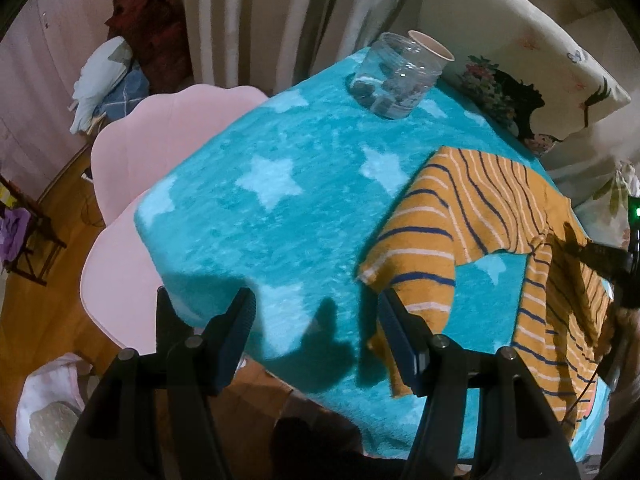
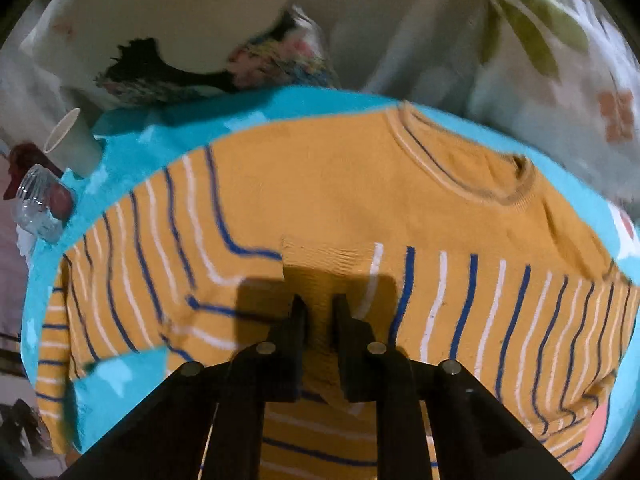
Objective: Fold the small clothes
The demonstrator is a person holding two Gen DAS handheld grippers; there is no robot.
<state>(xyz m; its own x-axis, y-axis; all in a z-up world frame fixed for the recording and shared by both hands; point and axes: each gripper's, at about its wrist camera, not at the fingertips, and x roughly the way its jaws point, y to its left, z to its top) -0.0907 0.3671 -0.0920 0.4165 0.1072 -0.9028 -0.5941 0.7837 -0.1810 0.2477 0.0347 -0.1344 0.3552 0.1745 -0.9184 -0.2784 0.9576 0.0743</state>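
Sweater [image 2: 340, 200] lies on the blanket-covered bench [image 1: 280, 216]; right gripper [image 2: 320, 304] pinches its sleeve, left gripper [image 1: 316, 308] open. Jar [image 1: 394, 76] holds dark bits; cup [image 1: 434, 50] behind.

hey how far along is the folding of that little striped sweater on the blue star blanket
Early stage. Done: one sleeve already lies folded across the chest of the striped sweater. In hand: the right gripper is shut on that sleeve's cuff, while the left gripper is open over the blanket beside the other sleeve. Left: fold that sleeve in, then the body.
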